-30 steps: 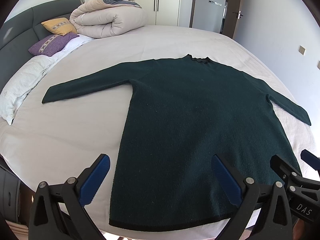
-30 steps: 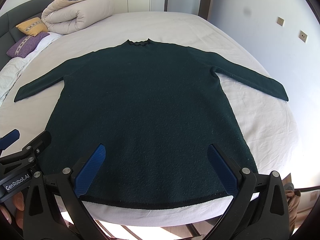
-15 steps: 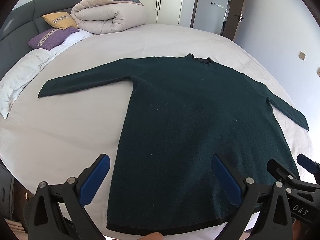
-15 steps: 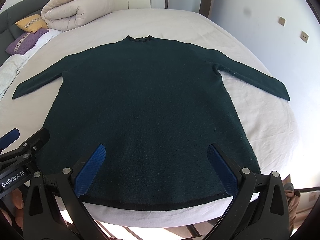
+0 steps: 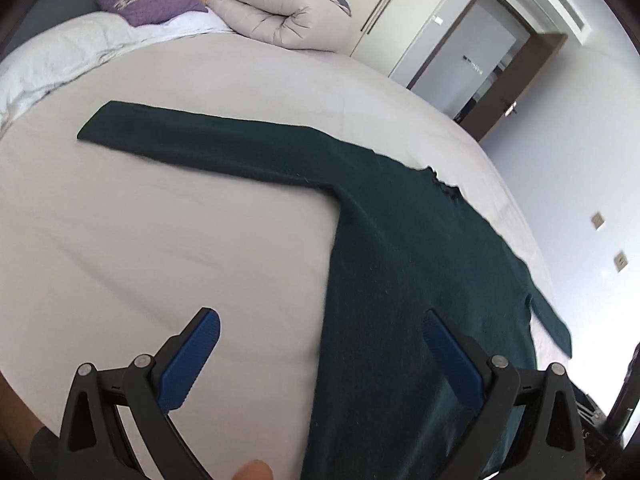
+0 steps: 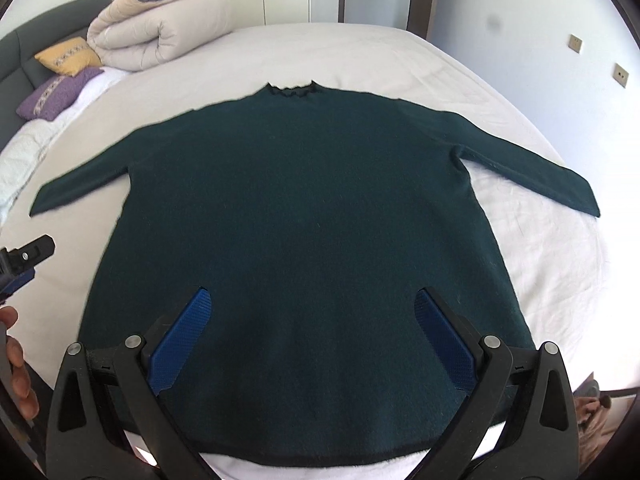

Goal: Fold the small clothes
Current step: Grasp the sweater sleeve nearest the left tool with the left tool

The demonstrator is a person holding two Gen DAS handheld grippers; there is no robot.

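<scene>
A dark green sweater (image 6: 304, 216) lies flat on the bed (image 6: 360, 56), front down or up I cannot tell, with its frilled collar (image 6: 292, 90) pointing away from me and its black-edged hem nearest me. Both sleeves are spread out to the sides, each lying on the white sheet.

My right tool (image 6: 312, 328) hangs over the lower part of the sweater, its blue pads spread wide with nothing between them. My left tool (image 5: 320, 354) is released too, jaws wide apart; it is tilted and sits over the sweater's left edge, one blue pad above bare sheet and the other above the knit. From its camera the left sleeve (image 5: 200, 140) stretches straight across the bed toward the pillows.

At the head of the bed sit a purple cushion (image 6: 56, 92), a yellow cushion (image 6: 68, 56) and a rolled beige duvet (image 6: 160, 36). My fingers (image 6: 16, 364) show at the left edge of the right view.
</scene>
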